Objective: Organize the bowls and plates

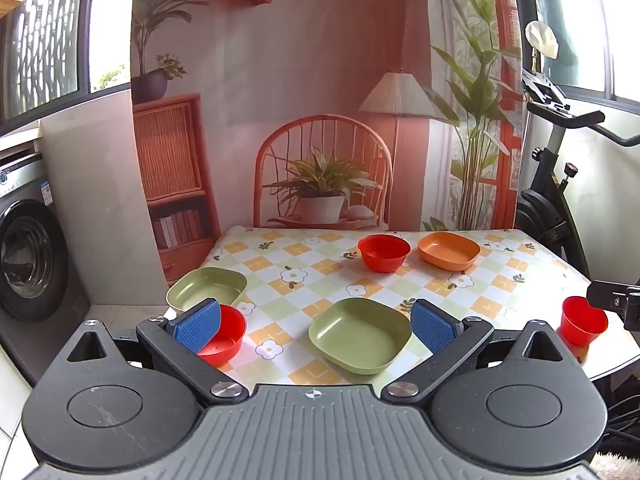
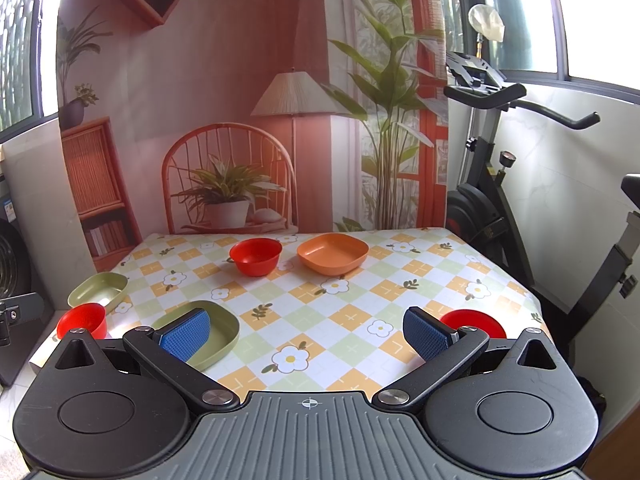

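Observation:
On the flowered tablecloth lie two green square plates, the near one [image 1: 360, 334] [image 2: 218, 330] and one at the left edge [image 1: 206, 289] [image 2: 98, 289]. An orange plate [image 1: 449, 250] [image 2: 333, 254] and a red bowl [image 1: 384, 252] [image 2: 256, 256] sit at the far side. Another red bowl [image 1: 226, 334] [image 2: 82, 320] is at the near left, a third [image 1: 584, 320] [image 2: 474, 322] at the near right. My left gripper [image 1: 316, 326] hovers open above the near green plate. My right gripper [image 2: 306, 334] is open over bare cloth, holding nothing.
A printed backdrop of a chair, a lamp and plants hangs behind the table [image 1: 304, 280]. A washing machine [image 1: 28, 252] stands left of it, an exercise bike [image 2: 500, 208] right of it. The table's right edge [image 2: 532, 292] drops off near the bike.

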`<state>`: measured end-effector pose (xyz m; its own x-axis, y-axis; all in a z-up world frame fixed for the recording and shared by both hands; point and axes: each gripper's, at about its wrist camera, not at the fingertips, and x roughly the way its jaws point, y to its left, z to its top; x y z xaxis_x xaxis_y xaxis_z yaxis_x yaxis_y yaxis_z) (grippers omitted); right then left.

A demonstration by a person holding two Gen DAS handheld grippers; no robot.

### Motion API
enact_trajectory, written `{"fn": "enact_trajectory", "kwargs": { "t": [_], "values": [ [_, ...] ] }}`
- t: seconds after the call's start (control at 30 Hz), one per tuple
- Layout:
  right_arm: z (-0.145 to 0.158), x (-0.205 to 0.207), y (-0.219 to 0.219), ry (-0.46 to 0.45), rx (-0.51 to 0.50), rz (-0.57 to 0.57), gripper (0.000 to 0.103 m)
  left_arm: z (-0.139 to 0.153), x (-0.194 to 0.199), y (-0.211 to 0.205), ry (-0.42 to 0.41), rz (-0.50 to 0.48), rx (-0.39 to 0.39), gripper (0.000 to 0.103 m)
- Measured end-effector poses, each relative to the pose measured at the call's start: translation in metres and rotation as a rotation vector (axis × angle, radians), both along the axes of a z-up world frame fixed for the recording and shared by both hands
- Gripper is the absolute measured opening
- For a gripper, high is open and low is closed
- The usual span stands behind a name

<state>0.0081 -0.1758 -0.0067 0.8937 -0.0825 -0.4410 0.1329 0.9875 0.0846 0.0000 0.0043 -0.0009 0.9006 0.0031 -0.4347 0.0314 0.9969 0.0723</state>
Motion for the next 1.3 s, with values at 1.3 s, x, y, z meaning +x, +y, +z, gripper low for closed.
{"fn": "enact_trajectory", "kwargs": {
  "t": [1.3],
  "values": [
    [0.0006,0.0030,-0.0028,0.003,0.006,0.002,0.103,-0.0096,0.0001,0.0012,0.010,0.000,-0.018,0.102]
  ]
}}
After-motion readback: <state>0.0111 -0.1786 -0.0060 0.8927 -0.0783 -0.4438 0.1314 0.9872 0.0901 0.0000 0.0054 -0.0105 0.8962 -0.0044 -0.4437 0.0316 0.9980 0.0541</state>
